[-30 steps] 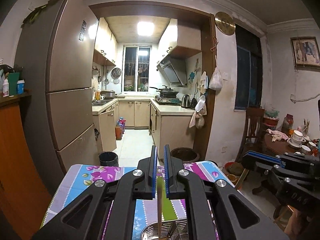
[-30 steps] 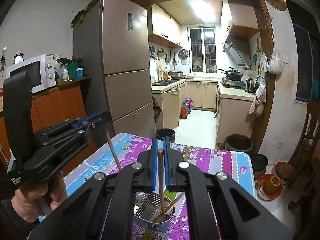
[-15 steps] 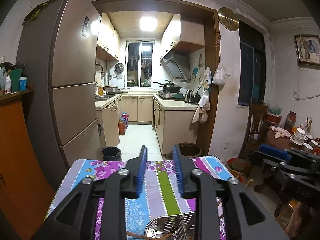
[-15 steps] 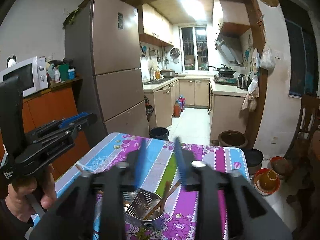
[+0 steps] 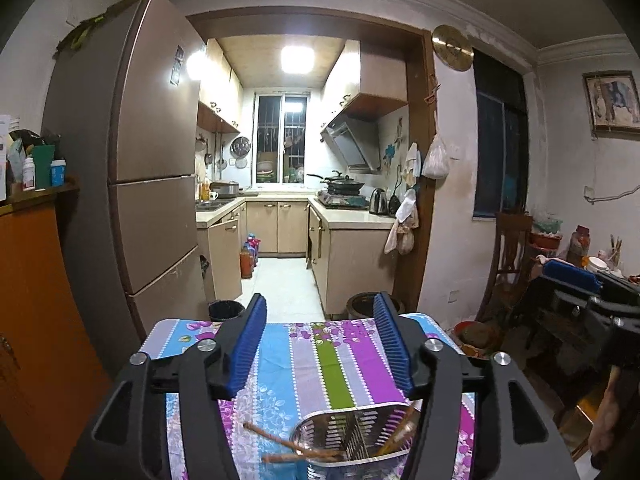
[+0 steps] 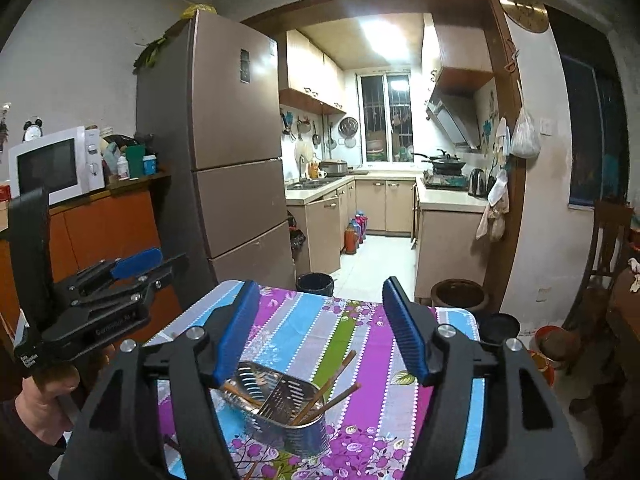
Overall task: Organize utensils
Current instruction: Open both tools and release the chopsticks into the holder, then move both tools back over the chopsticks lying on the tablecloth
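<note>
- Your right gripper fills the bottom of its own view. Its blue pads have just been spreading and now stand wide apart with nothing between them.
- Same deal with your left gripper: jaws have just been opening, pads apart, nothing pinched.
- Right below both sits the metal utensil holder on the bench, which wears a striped floral cloth. It's in the lower middle of the right view and at the bottom edge of the left one.
- Brown chopsticks lean inside it, tips poking over the rim. In the left view one chopstick looks to stick out to the left, but it's blurry.
- At lower left of the right view, your hand is wrapped around the left gripper's handle.
- Further back: a brown fridge on the left, then the lit kitchen through the doorway.
</note>
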The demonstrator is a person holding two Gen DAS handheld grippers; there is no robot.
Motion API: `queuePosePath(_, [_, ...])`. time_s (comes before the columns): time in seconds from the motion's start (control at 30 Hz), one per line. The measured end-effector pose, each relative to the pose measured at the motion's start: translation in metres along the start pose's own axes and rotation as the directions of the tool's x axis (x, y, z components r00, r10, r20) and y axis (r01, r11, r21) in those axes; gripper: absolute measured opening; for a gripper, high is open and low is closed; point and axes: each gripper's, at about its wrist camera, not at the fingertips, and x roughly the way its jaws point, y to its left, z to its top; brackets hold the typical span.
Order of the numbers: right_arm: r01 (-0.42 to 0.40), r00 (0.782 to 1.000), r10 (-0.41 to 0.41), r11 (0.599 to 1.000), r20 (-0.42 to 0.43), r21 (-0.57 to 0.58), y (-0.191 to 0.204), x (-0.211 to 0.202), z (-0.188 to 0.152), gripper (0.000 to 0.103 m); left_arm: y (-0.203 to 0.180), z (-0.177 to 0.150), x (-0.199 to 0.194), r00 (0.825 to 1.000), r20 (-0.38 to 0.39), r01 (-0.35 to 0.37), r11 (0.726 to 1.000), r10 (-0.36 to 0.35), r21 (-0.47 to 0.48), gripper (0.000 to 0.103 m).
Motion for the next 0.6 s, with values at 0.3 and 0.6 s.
queuePosePath(0.3, [-0.022, 0.995, 0.022, 1.000, 0.101, -0.005, 0.012, -0.072, -0.012, 0.089, -0.006, -0.021, -0.081, 0.997, 0.066, 0.028, 0.999, -0.031, 0.043, 0.074])
queuePosePath(0.6, [-0.046, 0.984, 0.056, 0.997, 0.171, -0.063, 0.045, -0.140, -0.066, 0.097, 0.000, -0.087, -0.174, 0.997, 0.067, 0.032, 0.998, -0.036, 0.062, 0.082])
